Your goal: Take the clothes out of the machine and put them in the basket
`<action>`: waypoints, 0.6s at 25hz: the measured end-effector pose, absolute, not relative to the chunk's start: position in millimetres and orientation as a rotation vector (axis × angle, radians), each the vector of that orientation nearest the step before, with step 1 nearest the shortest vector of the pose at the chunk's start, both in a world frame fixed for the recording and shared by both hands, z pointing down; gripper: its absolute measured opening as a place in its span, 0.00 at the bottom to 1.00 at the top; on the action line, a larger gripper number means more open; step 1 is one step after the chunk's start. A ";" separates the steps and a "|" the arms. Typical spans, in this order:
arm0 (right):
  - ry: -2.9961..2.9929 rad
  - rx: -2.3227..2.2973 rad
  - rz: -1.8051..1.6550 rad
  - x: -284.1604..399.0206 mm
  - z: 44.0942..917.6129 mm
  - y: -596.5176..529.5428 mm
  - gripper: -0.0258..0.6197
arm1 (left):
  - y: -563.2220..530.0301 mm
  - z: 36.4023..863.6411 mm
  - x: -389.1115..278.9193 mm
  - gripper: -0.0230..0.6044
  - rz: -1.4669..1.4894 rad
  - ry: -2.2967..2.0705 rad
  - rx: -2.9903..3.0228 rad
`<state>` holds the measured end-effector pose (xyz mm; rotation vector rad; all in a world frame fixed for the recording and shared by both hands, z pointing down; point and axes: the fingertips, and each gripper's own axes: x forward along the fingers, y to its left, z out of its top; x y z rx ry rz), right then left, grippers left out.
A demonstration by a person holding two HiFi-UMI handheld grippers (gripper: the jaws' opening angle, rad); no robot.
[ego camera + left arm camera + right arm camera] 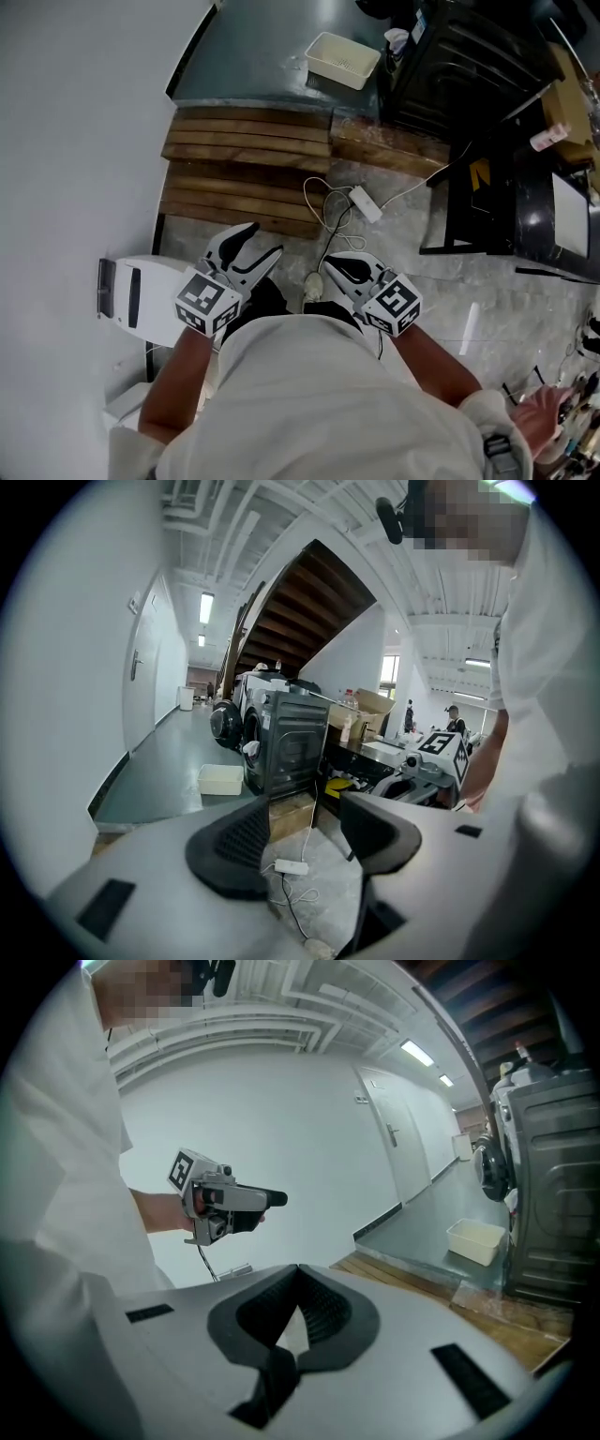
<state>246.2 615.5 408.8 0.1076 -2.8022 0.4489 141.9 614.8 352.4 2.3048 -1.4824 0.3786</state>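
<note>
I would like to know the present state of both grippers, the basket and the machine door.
left gripper: open, nothing between its jaws
right gripper: shut, empty
basket: upright on the floor, looks empty
machine door: looks swung open

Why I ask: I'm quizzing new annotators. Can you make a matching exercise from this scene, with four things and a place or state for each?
Things
1. left gripper
2. right gripper
3. white tub
4. power strip

Places or states
A. lying on the pale concrete floor
B. jaws together, nothing between them
C. jaws apart, nothing between them
D. standing beside the black machine

Pairs: 1-C, 2-B, 3-D, 4-A
</note>
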 end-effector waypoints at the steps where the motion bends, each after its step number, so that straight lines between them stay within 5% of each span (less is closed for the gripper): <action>1: -2.802 0.111 0.449 244.7 408.1 609.4 0.05 | 605.5 350.3 141.3 0.41 0.377 -1.478 2.313; 15: -2.745 0.305 0.466 195.6 416.9 498.7 0.05 | 457.6 353.5 81.9 0.41 0.344 -1.332 2.429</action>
